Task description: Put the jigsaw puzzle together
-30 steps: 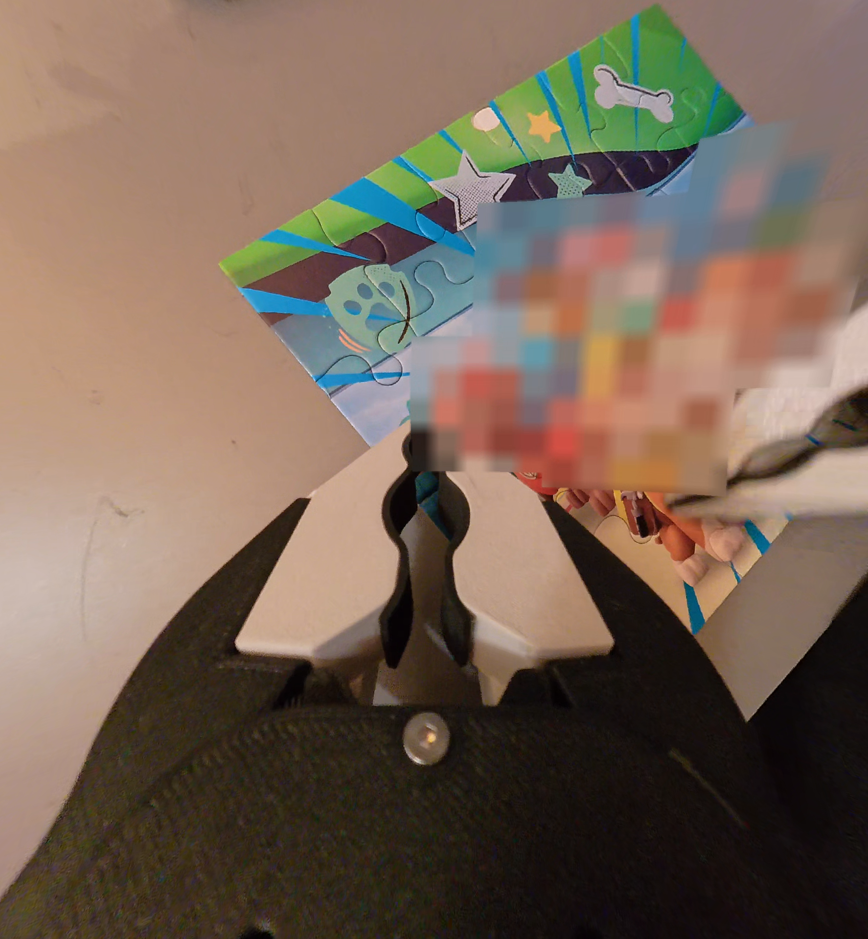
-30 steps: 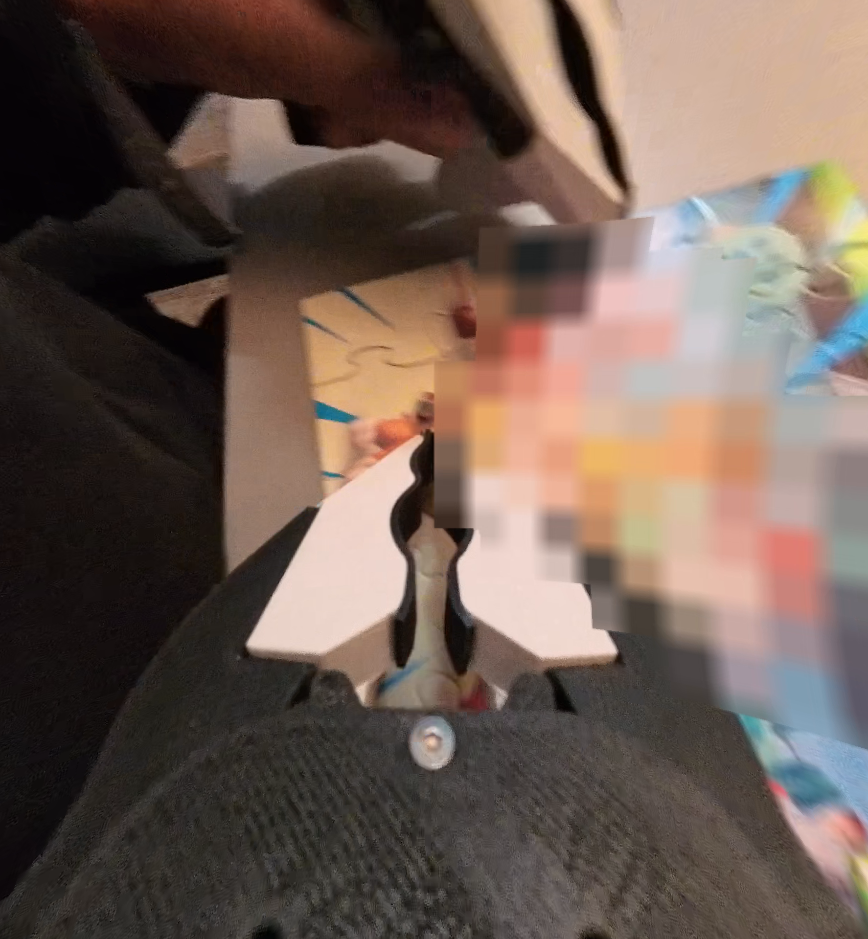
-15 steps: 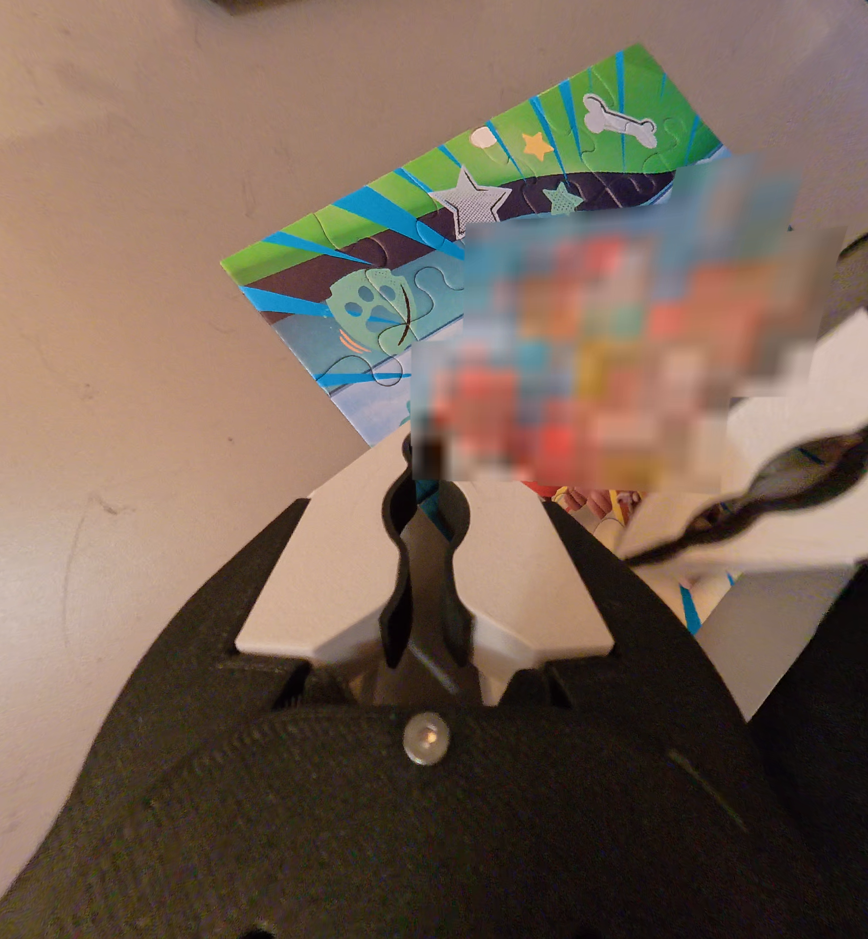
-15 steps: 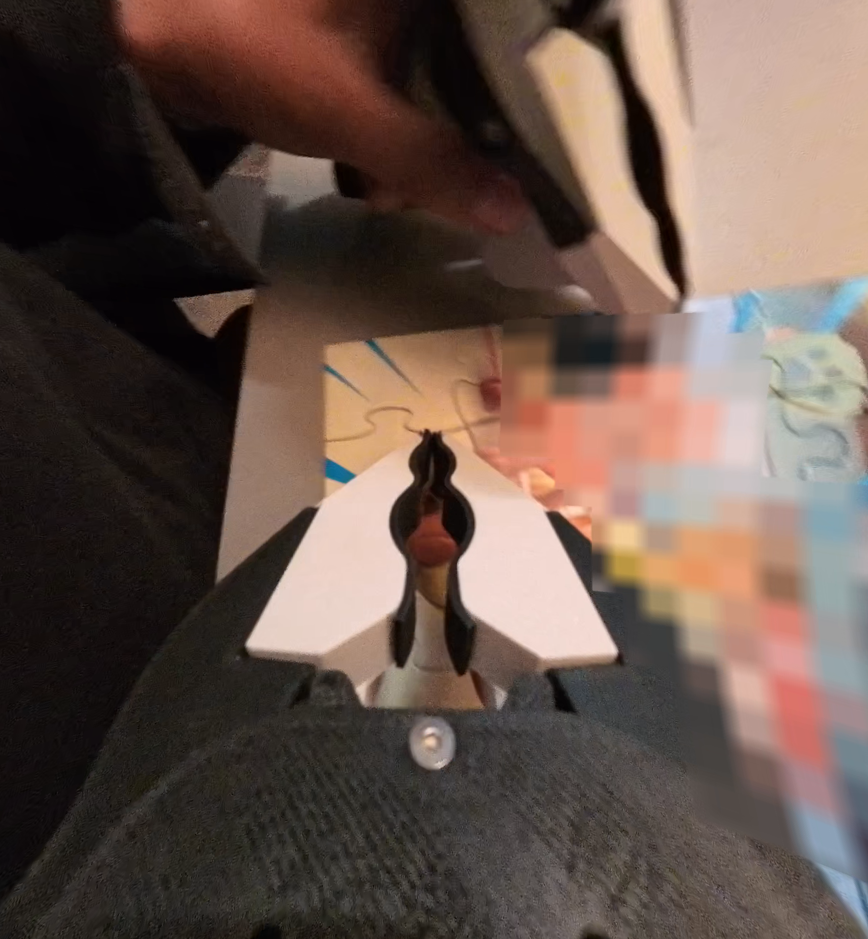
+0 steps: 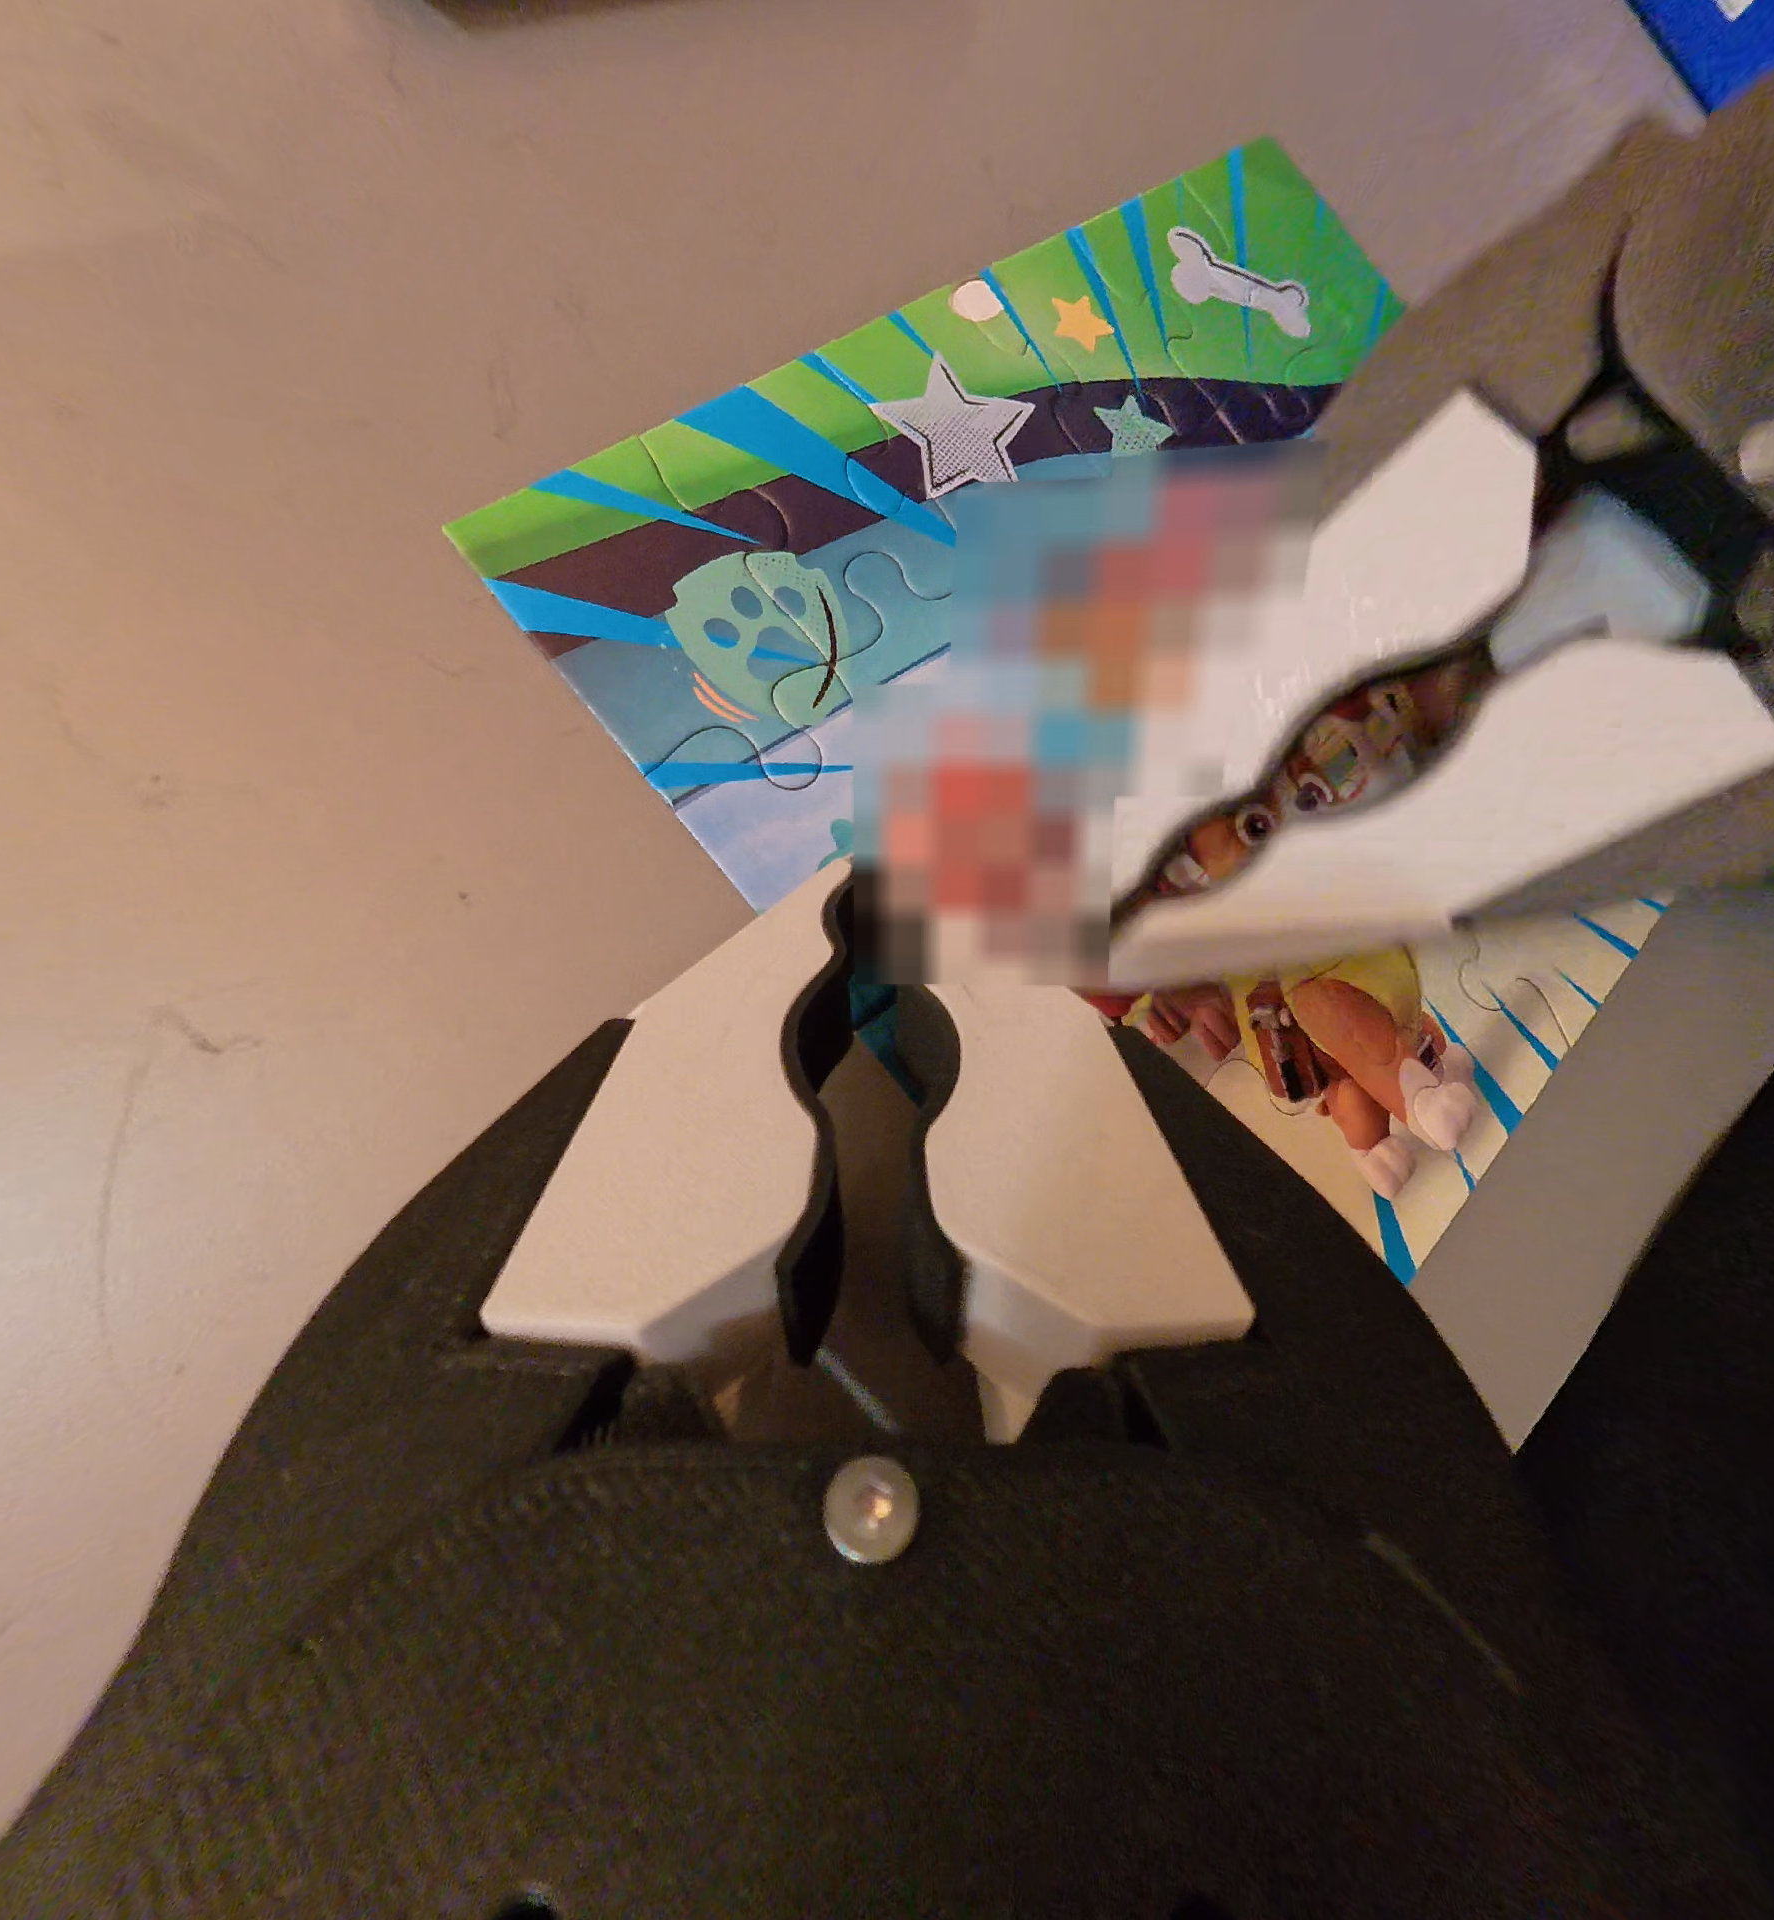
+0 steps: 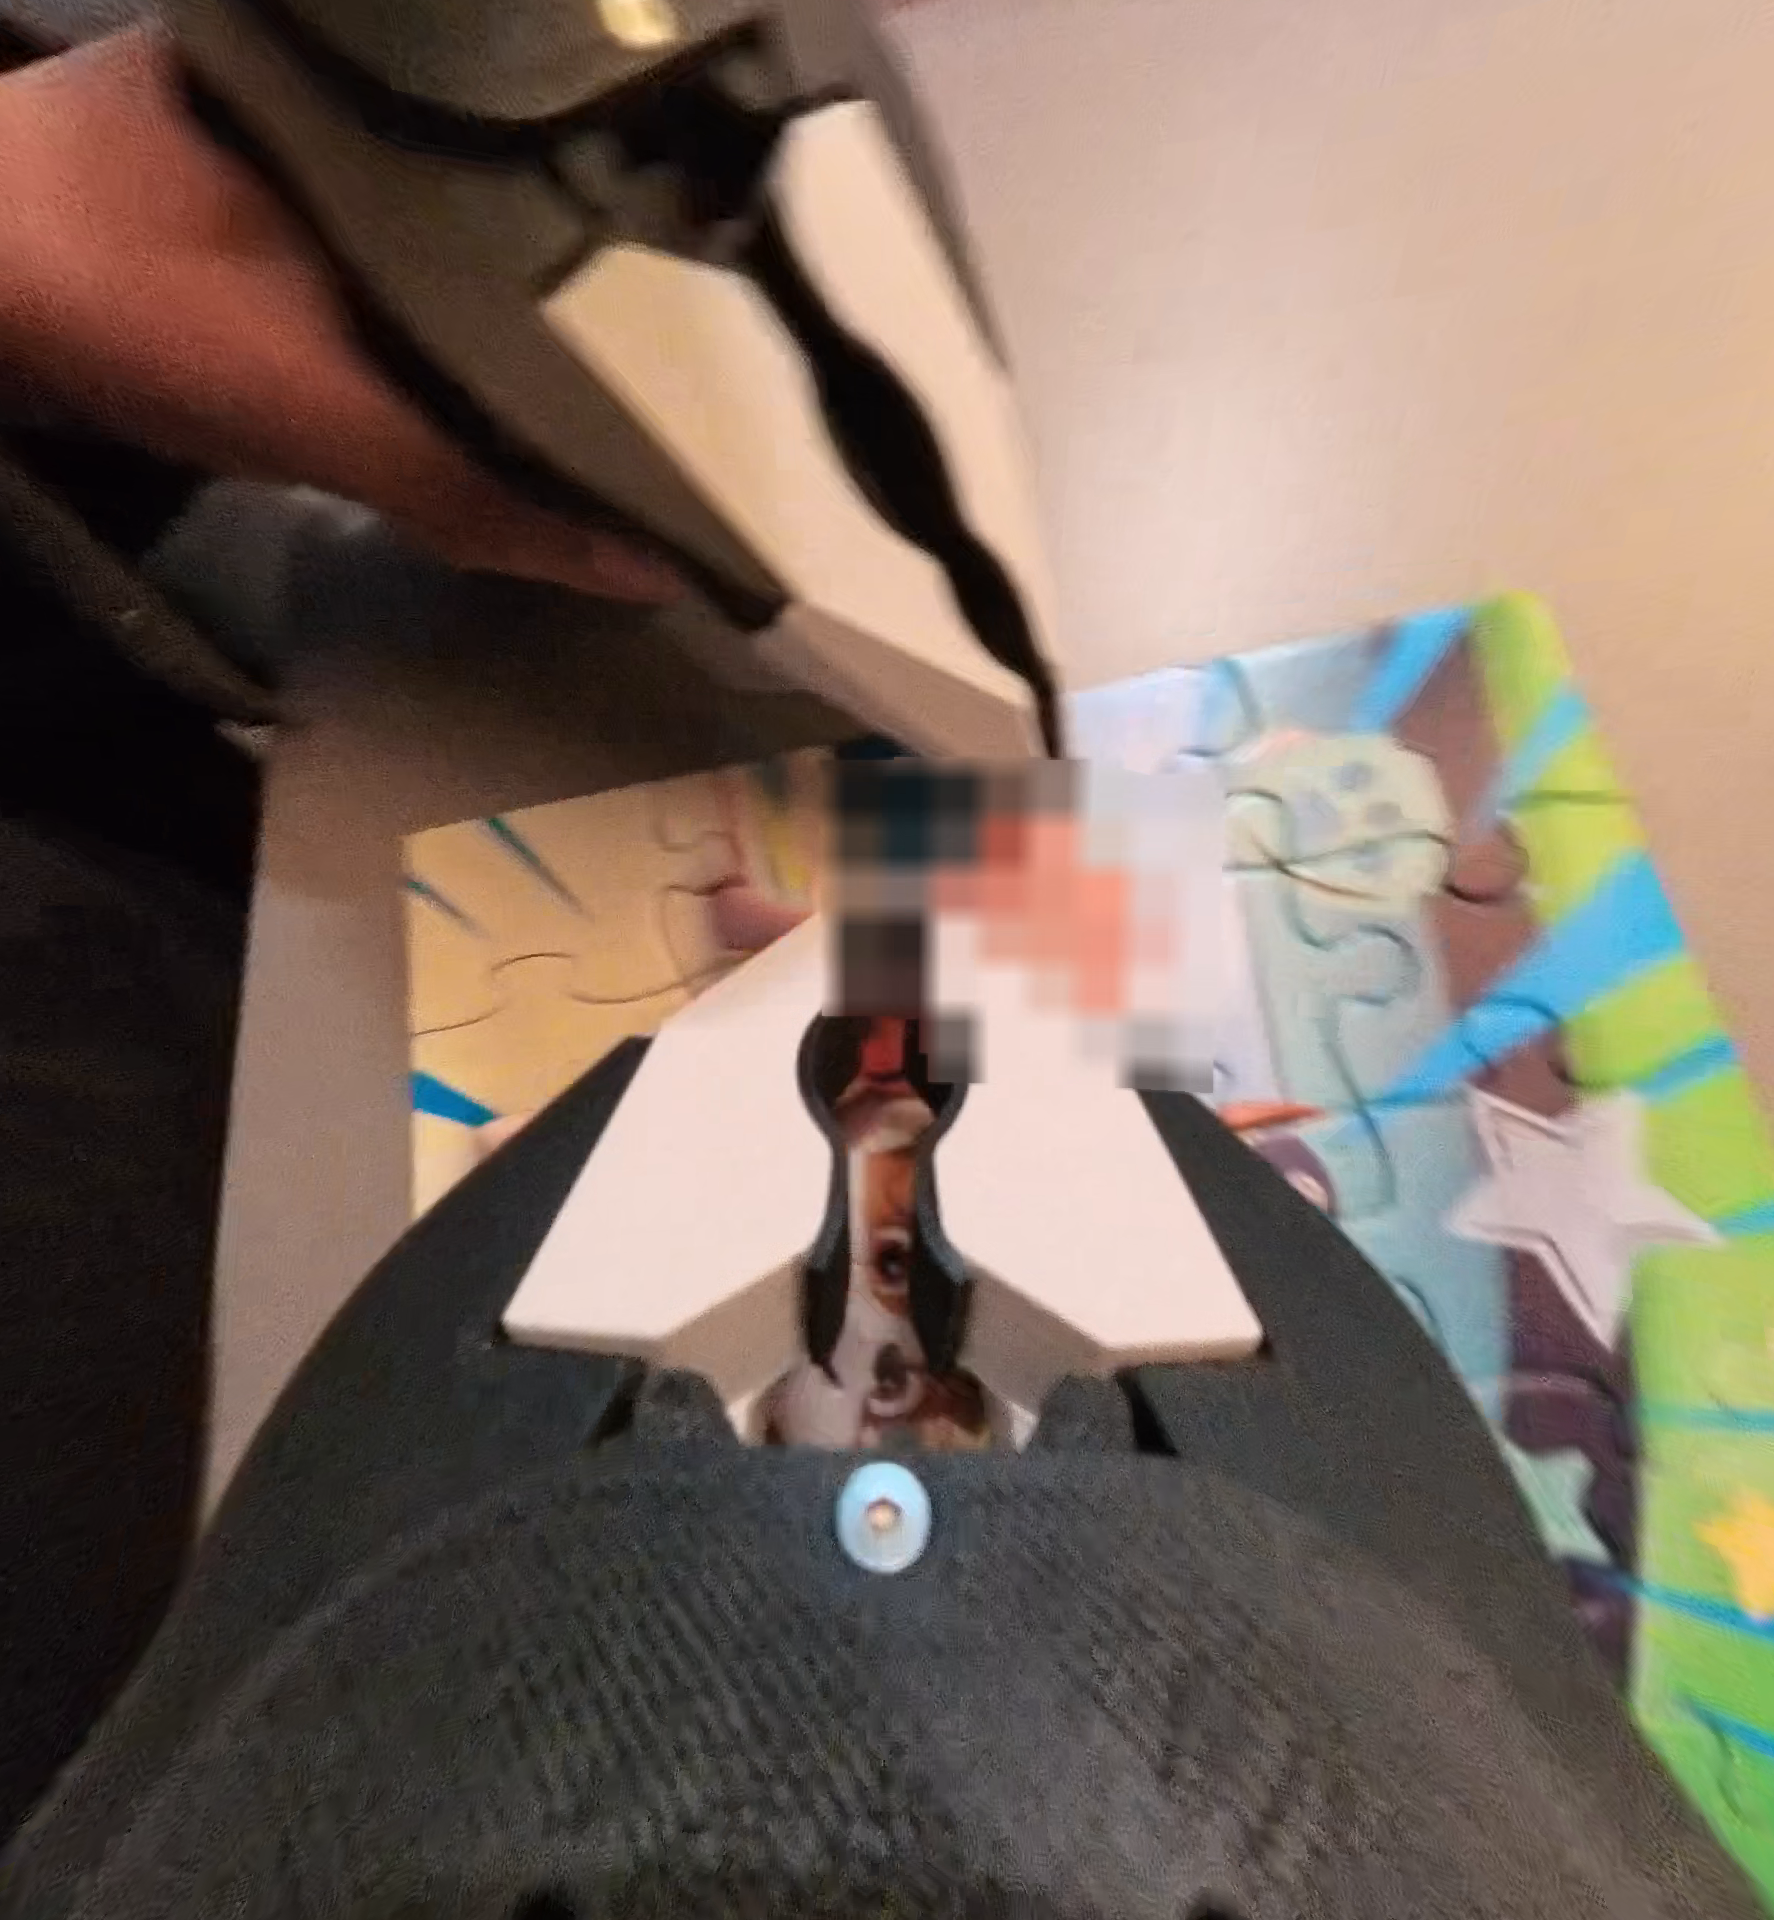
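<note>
Cardboard jigsaw puzzle [image 5: 758, 582] lies assembled near the table [image 5: 187, 520] edge; left gripper [image 5: 867, 914] and right gripper [image 6: 888, 1029] hover together, empty, so a dragging tip could separate pieces.

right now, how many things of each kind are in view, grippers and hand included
grippers: 2, the left gripper and the right gripper, both shut with nothing between the fingers
jigsaw puzzle: 1, the assembled cartoon puzzle flat on the table
blue object: 1, a corner at the table's far edge
hand: 1, on the left gripper
total: 5
</note>
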{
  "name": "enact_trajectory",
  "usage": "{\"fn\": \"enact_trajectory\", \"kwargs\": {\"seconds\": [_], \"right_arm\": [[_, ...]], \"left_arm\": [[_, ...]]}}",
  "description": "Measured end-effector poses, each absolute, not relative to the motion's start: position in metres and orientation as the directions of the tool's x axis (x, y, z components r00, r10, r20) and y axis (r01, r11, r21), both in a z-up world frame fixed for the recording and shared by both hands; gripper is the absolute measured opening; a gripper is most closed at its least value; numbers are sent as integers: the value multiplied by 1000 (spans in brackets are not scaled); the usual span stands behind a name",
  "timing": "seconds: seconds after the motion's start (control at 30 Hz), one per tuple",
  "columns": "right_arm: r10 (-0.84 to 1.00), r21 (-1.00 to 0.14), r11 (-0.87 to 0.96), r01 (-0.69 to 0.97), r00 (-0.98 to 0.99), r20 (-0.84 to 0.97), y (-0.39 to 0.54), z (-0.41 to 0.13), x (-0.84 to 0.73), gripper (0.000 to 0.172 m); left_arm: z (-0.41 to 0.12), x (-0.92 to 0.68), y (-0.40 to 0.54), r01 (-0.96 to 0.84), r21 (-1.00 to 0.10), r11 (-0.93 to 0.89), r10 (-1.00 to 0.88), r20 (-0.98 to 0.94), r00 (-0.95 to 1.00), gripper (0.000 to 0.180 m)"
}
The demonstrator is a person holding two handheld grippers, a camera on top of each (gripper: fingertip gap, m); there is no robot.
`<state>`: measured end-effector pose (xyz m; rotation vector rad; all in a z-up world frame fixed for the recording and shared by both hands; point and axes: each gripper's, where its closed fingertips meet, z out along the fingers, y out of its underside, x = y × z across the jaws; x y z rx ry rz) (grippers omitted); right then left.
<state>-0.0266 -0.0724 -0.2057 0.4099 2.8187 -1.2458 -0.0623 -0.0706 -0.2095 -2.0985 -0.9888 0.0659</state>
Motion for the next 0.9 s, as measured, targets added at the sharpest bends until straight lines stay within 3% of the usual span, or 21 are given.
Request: {"fn": "enact_trajectory", "kwargs": {"seconds": [0.1,0.37,0.5,0.6,0.73,0.9], "right_arm": [[225,-728,655,202,-972,-67,-75,-206,-35,0],[572,-716,595,366,-818,57,-2,-206,-125,0],[674,-719,508,475,-739,-11,32,-206,-134,0],[685,-723,453,521,-723,-93,29,-206,-132,0],[630,-729,513,453,-776,-39,4,-206,-128,0],[599,-719,581,381,-799,60,-1,-206,-129,0]], "left_arm": [[-209,-63,-70,629,-680,-376,661,279,697,0],[-210,-63,-70,619,-685,-384,661,264,702,0],[-209,-63,-69,632,-681,-370,660,286,694,0],[-209,-72,-68,644,-662,-383,684,266,680,0],[-210,-109,-64,581,-670,-461,729,87,679,1],[-211,-129,-42,587,-669,-457,689,151,708,0]]}}
